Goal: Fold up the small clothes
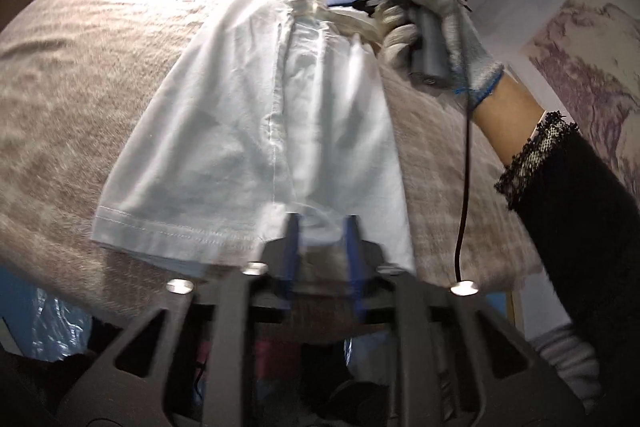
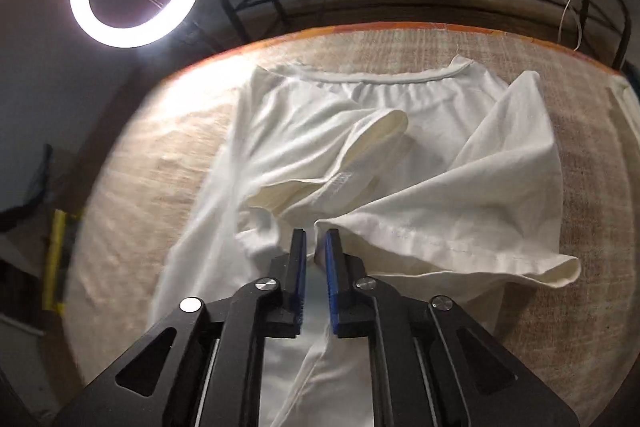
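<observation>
- White shorts (image 1: 256,131) lie on the beige cloth-covered table (image 1: 72,75); the left gripper (image 1: 322,227), jaws apart, straddles the hem. Close fully before lifting.
- Right gripper (image 2: 316,243) pinches a lifted fabric corner; carry it across evenly.

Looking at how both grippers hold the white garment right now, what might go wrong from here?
1. The right gripper pinches only a thin hem edge of the white garment, so the fabric may slip out.
2. The leg it lifts is bunched and rippled; creases could be folded in.
3. The left gripper sits at the hem near the mat edge; pulling could drag the garment off.
</observation>
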`<action>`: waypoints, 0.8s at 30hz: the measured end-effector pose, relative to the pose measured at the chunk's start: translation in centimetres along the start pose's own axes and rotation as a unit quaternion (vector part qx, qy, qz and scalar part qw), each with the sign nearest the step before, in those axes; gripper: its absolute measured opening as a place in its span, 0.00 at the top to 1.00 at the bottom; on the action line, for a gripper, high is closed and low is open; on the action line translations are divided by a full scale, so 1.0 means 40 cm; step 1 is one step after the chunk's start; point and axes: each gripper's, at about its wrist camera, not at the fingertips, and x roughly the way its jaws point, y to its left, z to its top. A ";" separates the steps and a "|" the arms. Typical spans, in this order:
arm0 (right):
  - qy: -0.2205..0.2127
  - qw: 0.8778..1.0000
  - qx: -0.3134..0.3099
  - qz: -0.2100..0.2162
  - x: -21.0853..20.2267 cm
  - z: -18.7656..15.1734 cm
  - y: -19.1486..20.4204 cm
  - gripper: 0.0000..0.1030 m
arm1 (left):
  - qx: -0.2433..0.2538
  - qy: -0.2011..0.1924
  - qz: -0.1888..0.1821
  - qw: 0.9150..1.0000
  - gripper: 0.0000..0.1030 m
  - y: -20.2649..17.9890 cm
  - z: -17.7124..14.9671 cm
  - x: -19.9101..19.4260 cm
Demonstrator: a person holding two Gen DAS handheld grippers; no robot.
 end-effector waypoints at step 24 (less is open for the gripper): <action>-0.018 0.990 0.049 -0.134 -0.066 0.023 -0.164 0.58 | 0.050 -0.034 0.029 0.998 0.69 0.081 0.140 -0.162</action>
